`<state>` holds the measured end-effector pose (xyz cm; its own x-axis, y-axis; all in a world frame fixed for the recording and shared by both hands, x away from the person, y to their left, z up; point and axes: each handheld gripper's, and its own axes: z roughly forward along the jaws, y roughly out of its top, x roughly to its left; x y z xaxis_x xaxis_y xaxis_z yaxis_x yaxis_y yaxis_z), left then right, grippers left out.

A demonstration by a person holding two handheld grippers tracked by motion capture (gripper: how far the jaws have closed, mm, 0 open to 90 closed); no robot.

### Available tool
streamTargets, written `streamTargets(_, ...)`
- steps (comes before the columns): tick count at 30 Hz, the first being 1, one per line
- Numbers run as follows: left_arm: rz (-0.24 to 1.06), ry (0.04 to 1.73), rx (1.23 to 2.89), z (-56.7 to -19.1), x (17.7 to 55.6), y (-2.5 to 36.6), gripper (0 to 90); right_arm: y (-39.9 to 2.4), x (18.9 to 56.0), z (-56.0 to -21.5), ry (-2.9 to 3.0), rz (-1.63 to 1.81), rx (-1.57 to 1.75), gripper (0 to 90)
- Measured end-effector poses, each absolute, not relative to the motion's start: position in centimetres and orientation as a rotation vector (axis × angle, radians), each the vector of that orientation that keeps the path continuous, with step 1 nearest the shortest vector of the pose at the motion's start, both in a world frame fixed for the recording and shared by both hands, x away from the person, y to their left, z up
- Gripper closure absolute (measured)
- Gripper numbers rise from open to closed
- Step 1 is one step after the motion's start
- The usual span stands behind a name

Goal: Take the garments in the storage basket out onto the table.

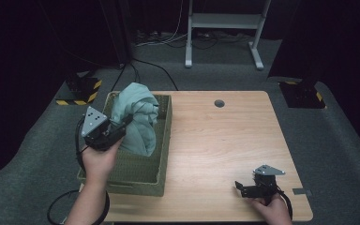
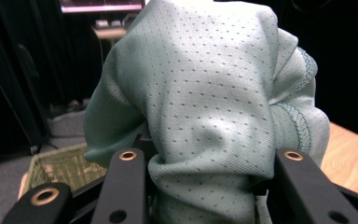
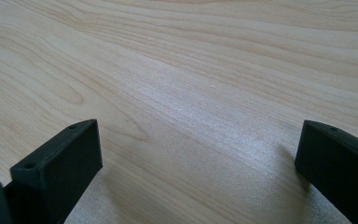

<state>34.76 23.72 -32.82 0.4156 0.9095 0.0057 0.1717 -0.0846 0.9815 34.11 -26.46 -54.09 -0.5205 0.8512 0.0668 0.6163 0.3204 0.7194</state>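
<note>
While your left gripper [image 1: 122, 125] is clamping its jaws on the pale green cloth [image 1: 137, 117] and holding it above the woven basket [image 1: 164, 140], the hanging folds are risking a snag on the rim; your right gripper [image 1: 243, 188] is resting with jaws apart on the desk [image 1: 215, 140].

the wooden surface [image 1: 215, 140] is seen whole from a fixed high view, facing forward and down. the pale green cloth [image 2: 214, 107] is viewed very close along the left gripper [image 1: 122, 127], and is shared with the high view. bare wood is viewed closely from the right gripper [image 1: 240, 187].
</note>
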Motion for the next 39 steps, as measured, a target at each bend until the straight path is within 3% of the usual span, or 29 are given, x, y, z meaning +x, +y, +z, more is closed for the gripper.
streamTargets(13,0.867,0.939,1.451,-31.3,33.9,23.1,61.6,-26.5,34.1,-54.1,2.267,1.022,1.318,0.1)
streamTargets(39,0.82,0.842,1.442,-30.2,33.5,19.3,61.4,-26.6,34.1,-54.1,2.267,1.03,1.318,0.1)
